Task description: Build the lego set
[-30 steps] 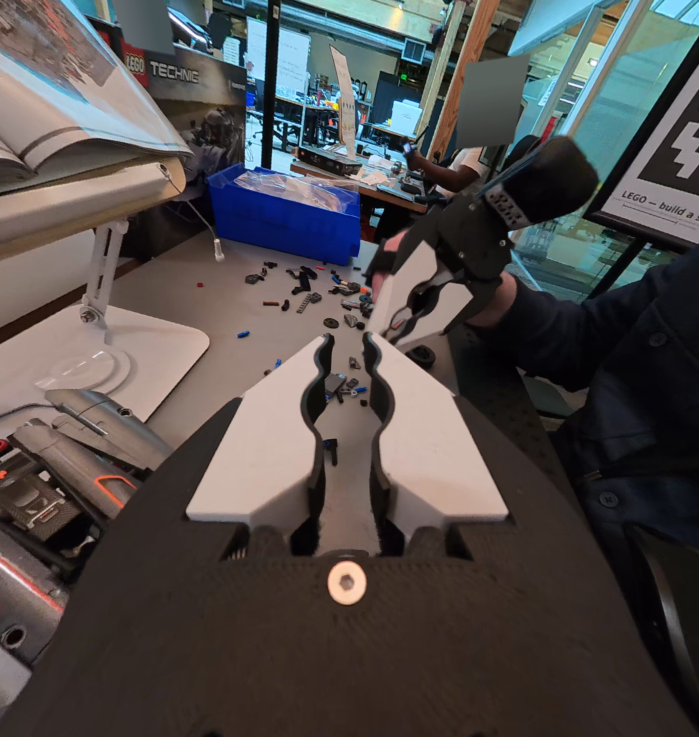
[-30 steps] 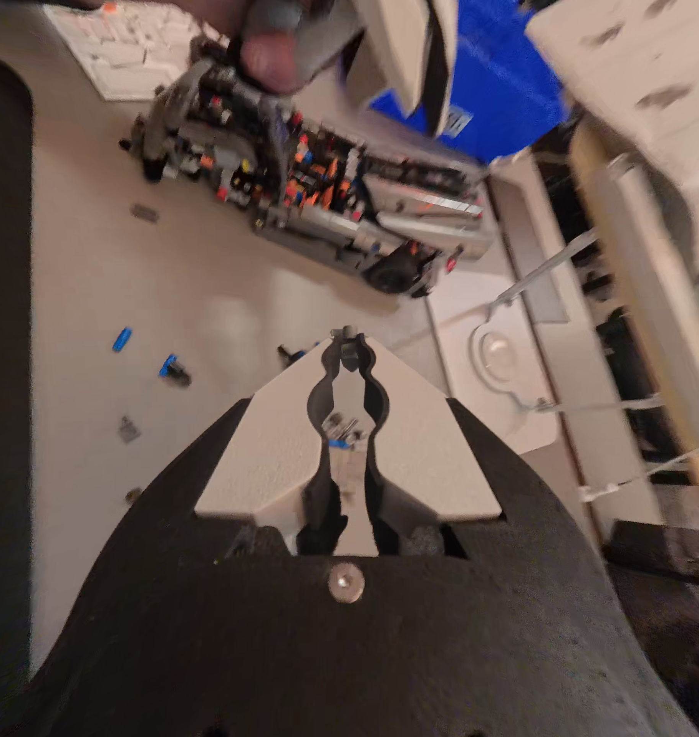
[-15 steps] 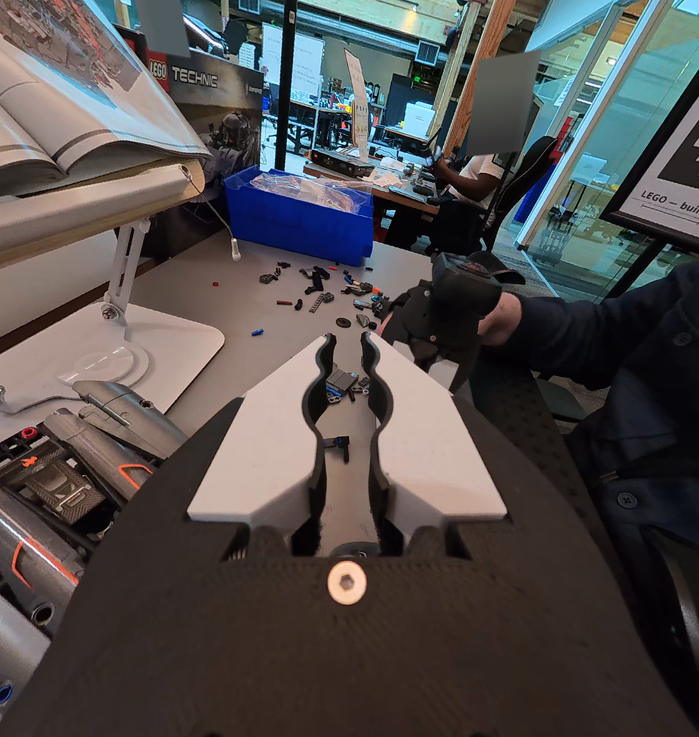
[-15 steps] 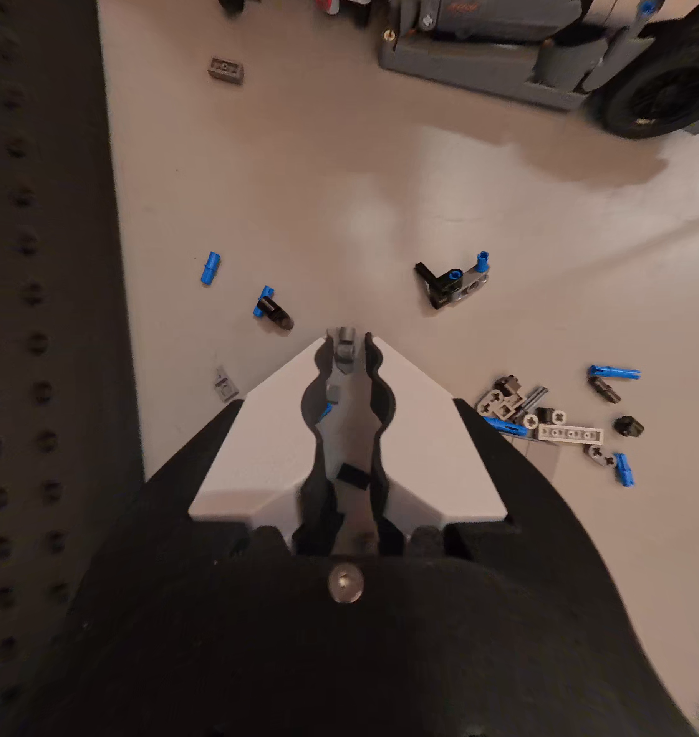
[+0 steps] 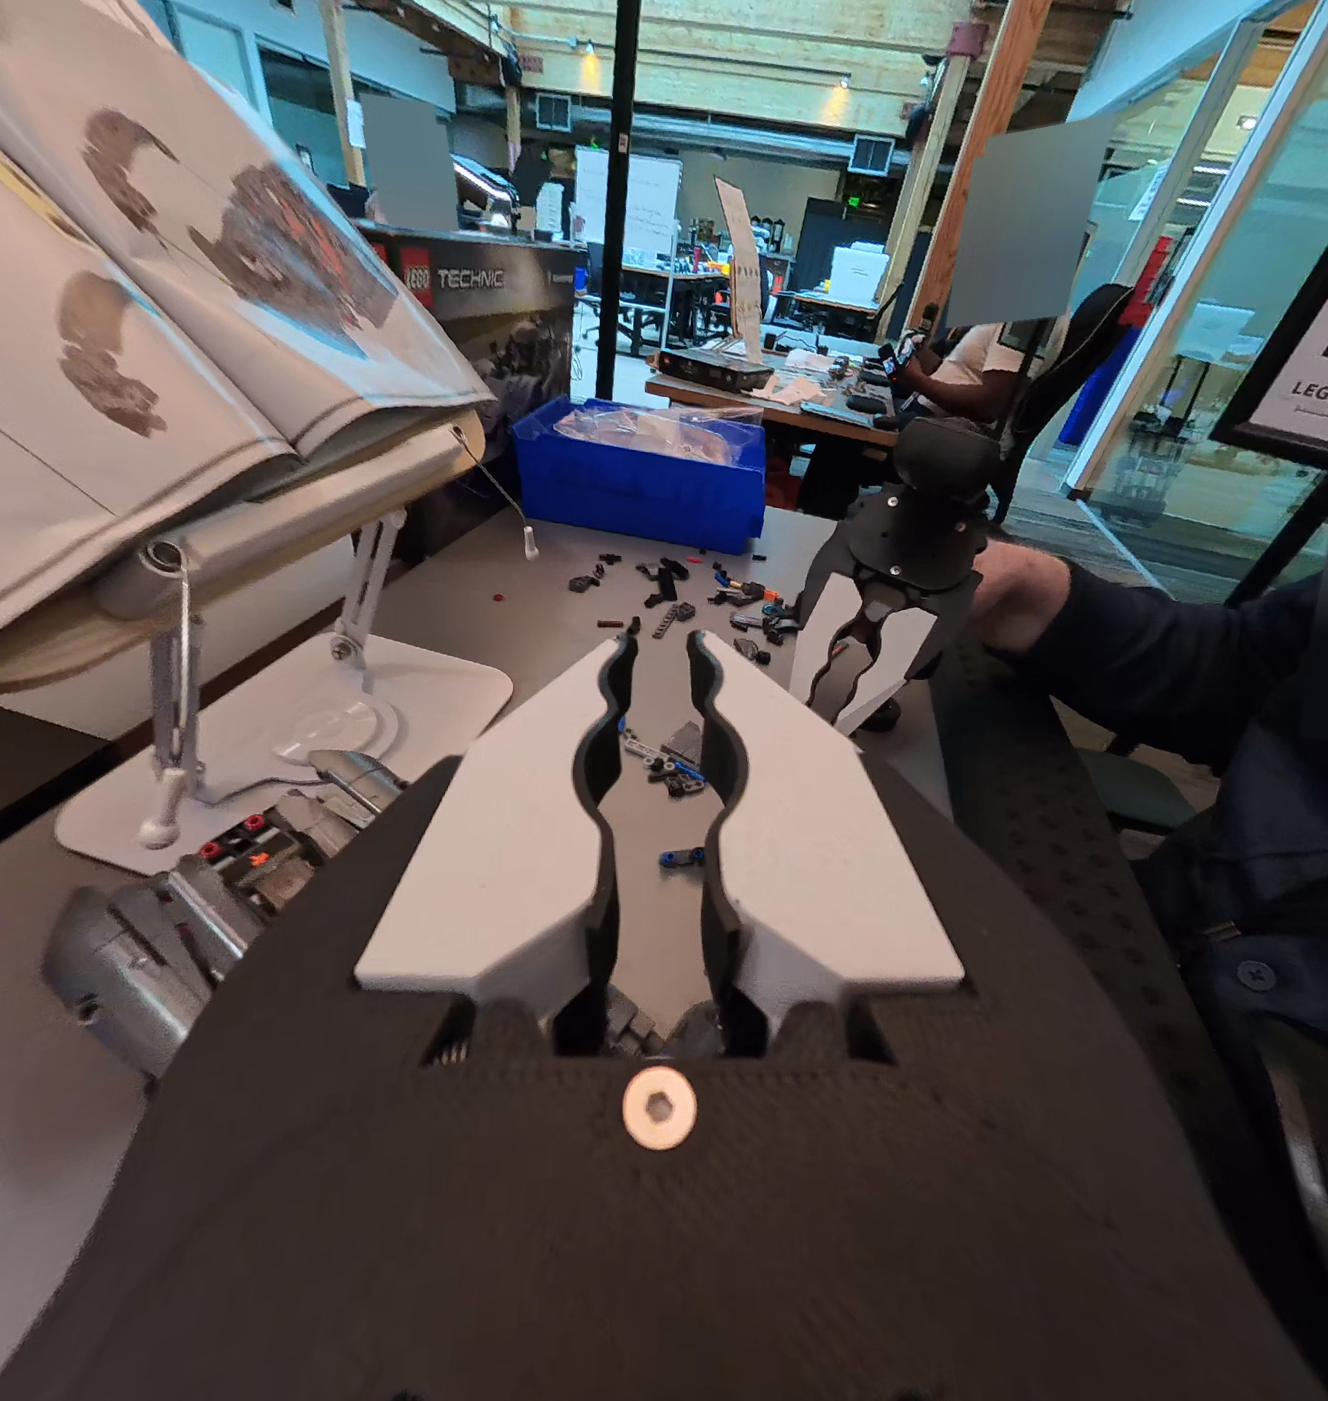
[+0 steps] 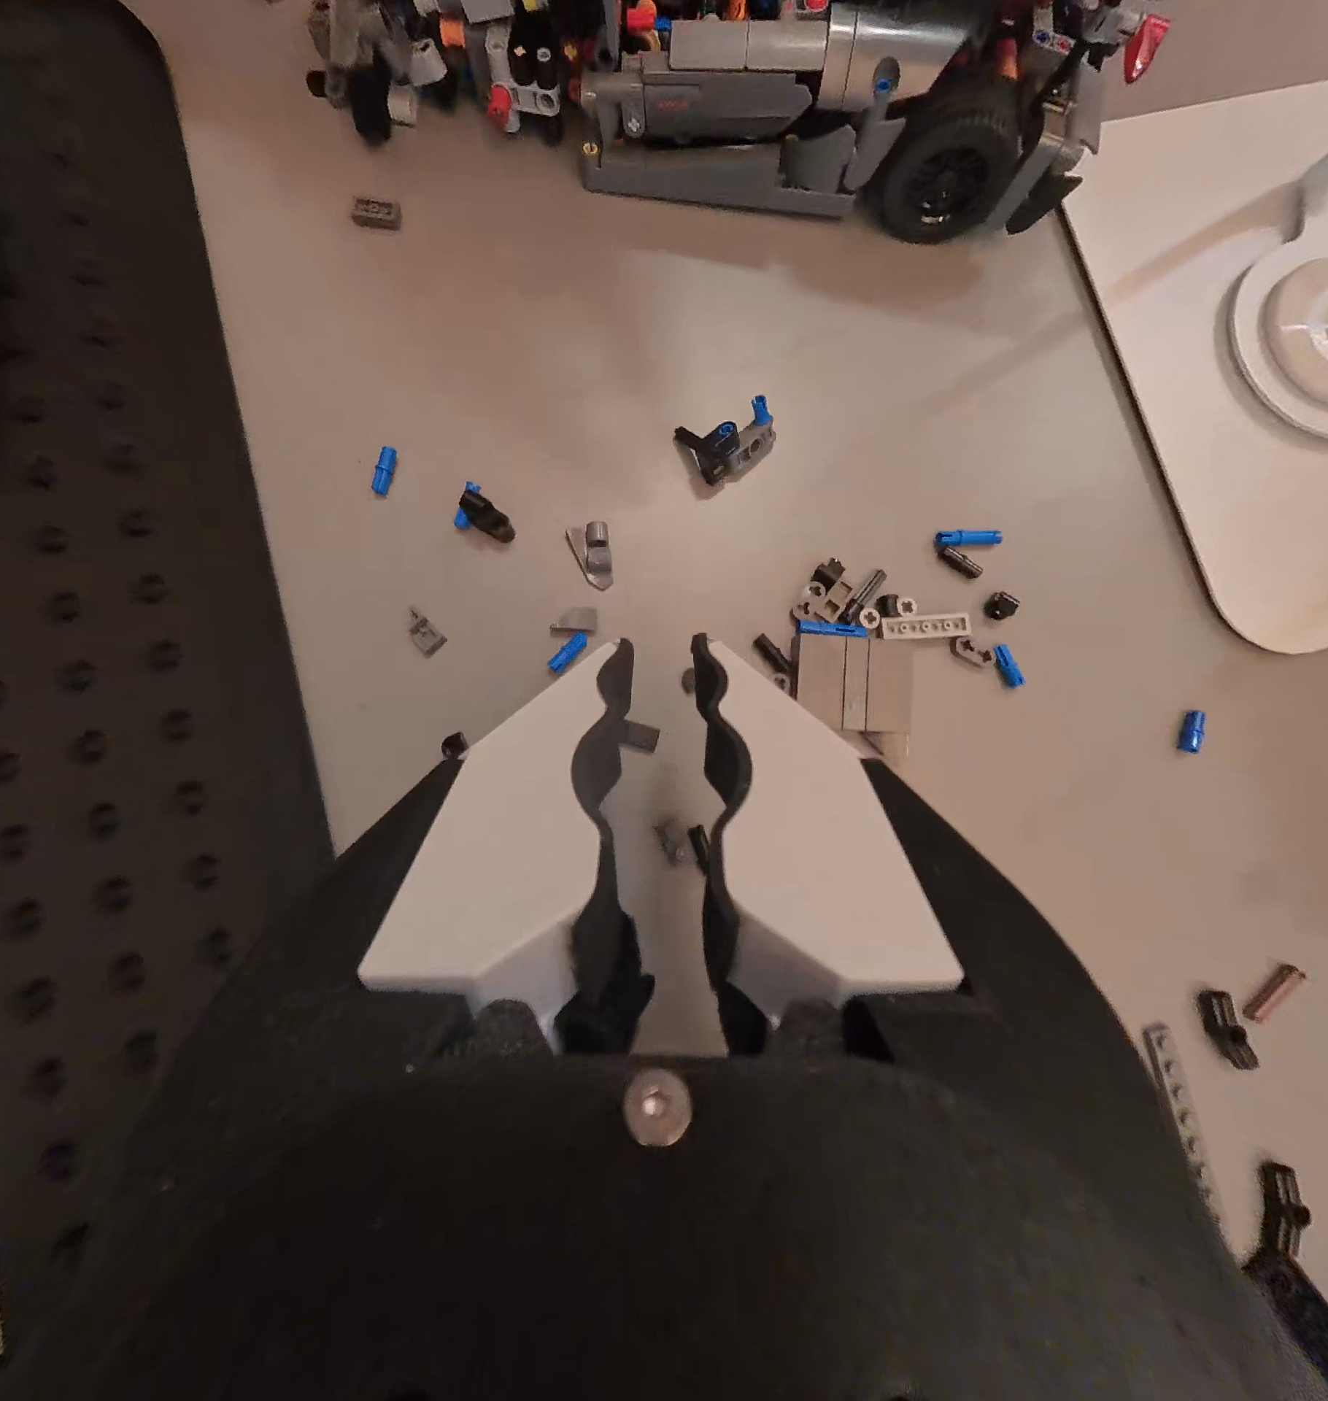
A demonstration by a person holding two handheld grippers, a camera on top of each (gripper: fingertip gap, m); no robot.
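Observation:
The partly built grey lego car (image 6: 759, 114) stands at the far side of the table in the right wrist view, and shows at lower left in the left wrist view (image 5: 153, 963). My right gripper (image 6: 659, 652) is open and empty, pointing down over loose pieces. A small grey piece (image 6: 596, 553) lies on the table just ahead of its tips. A cluster of grey, black and blue pieces (image 6: 873, 614) lies to its right. My left gripper (image 5: 657, 644) is open and empty above the table, beside the car. The right gripper (image 5: 866, 675) shows ahead of it, to the right.
An open instruction book (image 5: 153, 341) rests on a white stand (image 5: 305, 720) at left; its base (image 6: 1252, 379) is right of the pieces. A blue bin (image 5: 638, 474) stands at the table's far end, with more loose pieces (image 5: 676, 599) before it. A black perforated mat (image 6: 77, 531) borders the table. About 25 cm separates my left fingertips from my right. To reach the small grey piece (image 6: 596, 553) in a straight line is about 7 cm for my right fingers, about 25 cm for my left. The left tips stand about 15 cm off the partly built grey lego car (image 6: 759, 114).
My right gripper swung down over the table and opened; the small grey piece it held now lies on the table. My left gripper has tilted up a little.

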